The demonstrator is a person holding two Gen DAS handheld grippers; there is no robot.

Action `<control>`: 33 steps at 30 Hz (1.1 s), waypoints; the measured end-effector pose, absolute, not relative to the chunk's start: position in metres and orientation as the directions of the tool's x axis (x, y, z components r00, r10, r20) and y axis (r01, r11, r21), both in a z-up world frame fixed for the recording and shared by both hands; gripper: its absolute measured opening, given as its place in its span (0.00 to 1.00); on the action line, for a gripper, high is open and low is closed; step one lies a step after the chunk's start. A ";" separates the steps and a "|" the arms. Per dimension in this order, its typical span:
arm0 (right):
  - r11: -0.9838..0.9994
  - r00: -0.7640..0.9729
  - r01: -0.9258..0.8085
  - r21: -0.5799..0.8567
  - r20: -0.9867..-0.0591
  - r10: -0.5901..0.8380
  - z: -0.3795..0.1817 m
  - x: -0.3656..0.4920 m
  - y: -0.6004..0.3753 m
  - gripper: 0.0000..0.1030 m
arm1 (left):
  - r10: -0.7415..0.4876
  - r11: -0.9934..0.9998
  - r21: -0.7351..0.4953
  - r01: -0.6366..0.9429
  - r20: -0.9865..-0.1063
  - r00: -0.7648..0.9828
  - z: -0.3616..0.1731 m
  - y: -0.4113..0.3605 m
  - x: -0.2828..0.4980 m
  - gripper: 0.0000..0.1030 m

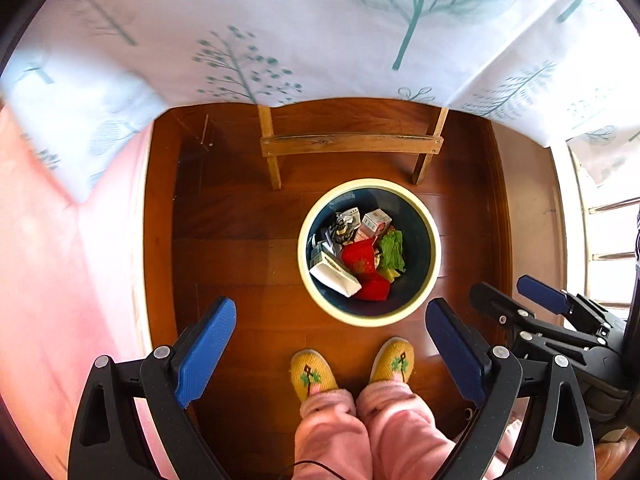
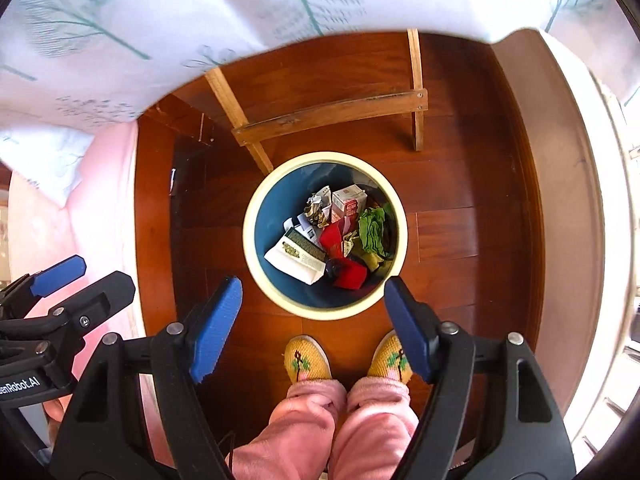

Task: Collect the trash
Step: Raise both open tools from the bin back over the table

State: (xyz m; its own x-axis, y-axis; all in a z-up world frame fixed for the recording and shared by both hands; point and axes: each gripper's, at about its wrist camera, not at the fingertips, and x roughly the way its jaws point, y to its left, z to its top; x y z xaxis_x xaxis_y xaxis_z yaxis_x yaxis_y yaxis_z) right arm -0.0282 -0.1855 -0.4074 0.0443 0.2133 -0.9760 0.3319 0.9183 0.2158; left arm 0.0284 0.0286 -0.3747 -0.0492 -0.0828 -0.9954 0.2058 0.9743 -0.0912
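Both the left gripper (image 1: 330, 350) and right gripper (image 2: 312, 326) are hanging spread wide, empty, ribbed blue pads over the round cream-rimmed bin (image 1: 434, 248) holding crumpled paper and cartons.

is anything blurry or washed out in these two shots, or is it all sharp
Left wrist view: bin and trash sharp, tablecloth softly blurred, window side at right blown out. Right wrist view: tablecloth more smeared, right edge overexposed; both bend straight lines toward the rim.

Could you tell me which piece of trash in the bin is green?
The crumpled green wrapper at the right side of the bin, beside the red packets; the other pieces are red, white or grey.
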 end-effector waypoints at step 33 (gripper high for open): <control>0.959 0.361 -0.123 0.255 -0.889 0.282 -0.041 0.040 -0.153 0.69 | -0.041 0.997 -0.010 0.079 -0.918 0.394 0.004 0.051 0.036 0.94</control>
State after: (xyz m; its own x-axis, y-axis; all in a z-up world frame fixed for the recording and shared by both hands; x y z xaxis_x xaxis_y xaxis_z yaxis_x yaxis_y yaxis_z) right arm 0.0400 -0.1532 -0.0415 0.3615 0.2824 -0.8886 -0.1230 0.9591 0.2548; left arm 0.0358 0.0509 0.0037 0.3940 -0.0409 -0.9182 0.0795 0.9968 -0.0103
